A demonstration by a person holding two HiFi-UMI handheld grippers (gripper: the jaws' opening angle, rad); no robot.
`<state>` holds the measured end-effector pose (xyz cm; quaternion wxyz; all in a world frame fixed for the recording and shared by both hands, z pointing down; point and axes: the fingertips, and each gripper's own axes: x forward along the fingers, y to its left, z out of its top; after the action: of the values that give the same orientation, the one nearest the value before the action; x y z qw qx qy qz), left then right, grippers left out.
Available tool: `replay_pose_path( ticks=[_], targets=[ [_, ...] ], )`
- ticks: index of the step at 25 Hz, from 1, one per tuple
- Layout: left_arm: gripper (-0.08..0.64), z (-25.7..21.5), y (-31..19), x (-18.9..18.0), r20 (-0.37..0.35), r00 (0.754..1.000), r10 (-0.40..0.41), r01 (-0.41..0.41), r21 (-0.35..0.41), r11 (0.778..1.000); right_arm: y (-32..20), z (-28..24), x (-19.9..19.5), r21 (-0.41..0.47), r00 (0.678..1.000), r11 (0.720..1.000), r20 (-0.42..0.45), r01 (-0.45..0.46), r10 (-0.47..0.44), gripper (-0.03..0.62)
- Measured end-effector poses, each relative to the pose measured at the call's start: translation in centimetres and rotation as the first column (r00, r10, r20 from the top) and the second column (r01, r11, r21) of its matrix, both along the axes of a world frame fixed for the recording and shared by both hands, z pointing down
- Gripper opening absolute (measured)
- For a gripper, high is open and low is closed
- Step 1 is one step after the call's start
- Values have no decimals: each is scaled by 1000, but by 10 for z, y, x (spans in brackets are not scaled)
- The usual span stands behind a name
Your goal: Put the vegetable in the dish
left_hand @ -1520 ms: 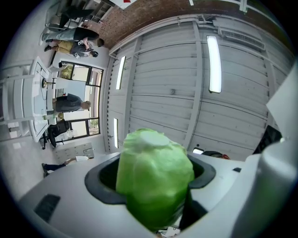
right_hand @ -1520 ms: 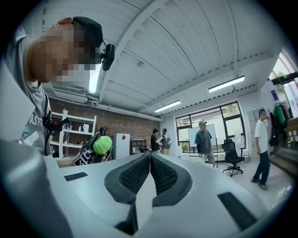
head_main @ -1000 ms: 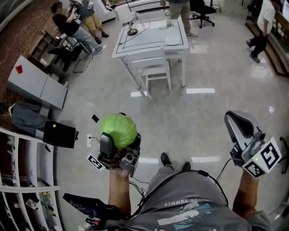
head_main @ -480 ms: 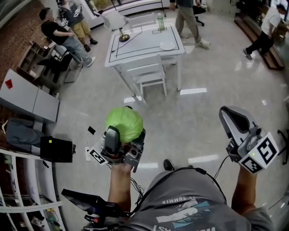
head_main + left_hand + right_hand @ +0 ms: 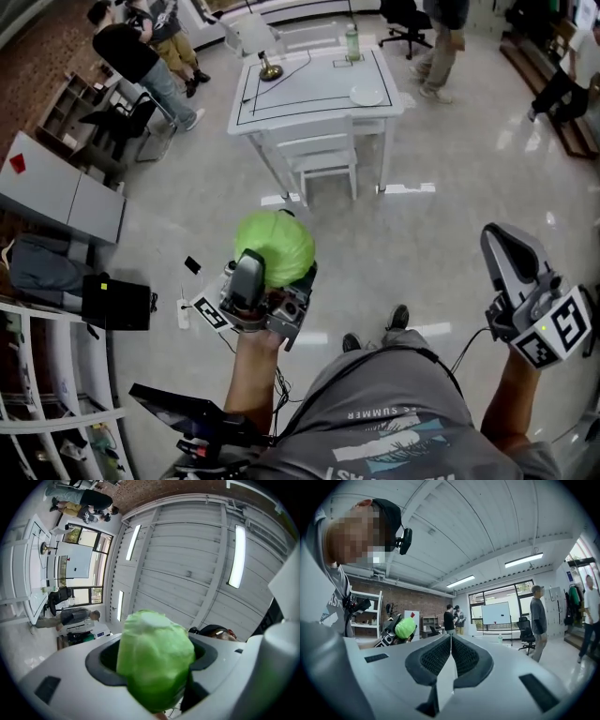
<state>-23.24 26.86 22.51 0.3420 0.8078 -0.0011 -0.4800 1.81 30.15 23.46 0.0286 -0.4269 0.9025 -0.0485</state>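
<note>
Green, round and leafy, the cabbage [image 5: 274,247] sits clamped between the jaws of the left gripper [image 5: 275,267], and that's the vegetable this whole job is about. The jaws stand wide because the head is wide. In the left gripper view each pad presses a flank of the ball, and the cabbage bulges well out past the jaw tips. The gripper is tipped upward, so I'd say the weight rests back into the throat of the jaws instead of hanging from the pads. That's a sensible way to carry something so round.

On the other side, the right gripper [image 5: 499,246] has its jaws pressed together with nothing between them. It's held level and out to the side, I'd guess to stay out of the way.

Now the dish [image 5: 367,95]: it's a small white plate on the white table [image 5: 309,89], well beyond the left jaw tips, with open floor between. So the pick is done. What's left, by my reckoning, is to reach the table, bring the jaws over the dish and let go gently, since a ball like that could roll off a shallow plate.
</note>
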Motion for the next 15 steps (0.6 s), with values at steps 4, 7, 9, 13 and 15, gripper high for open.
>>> replay_pose_path(
  ticks=[4,7,9,13,15],
  targets=[
    [342,7,-28,4,-4,999,-35,35,-27,999,-33,15,11,-11,999,999,-40,30,-30,6],
    [342,4,-41,9,-3,998,-60,60,-28,998,-54,17,21,-14,997,999,-53,48,-48,6],
    [342,1,-52,18,-7,997,-75,75,-25,997,-68,13,28,-7,996,998,-52,67,-67,6],
    [342,0,-78,45,-6,995,-102,102,-17,995,-100,12,53,6,993,995,-53,103,-102,6],
    [342,1,-88,59,-4,994,-111,111,-13,994,-114,15,67,11,992,994,-54,113,-112,6]
  ],
)
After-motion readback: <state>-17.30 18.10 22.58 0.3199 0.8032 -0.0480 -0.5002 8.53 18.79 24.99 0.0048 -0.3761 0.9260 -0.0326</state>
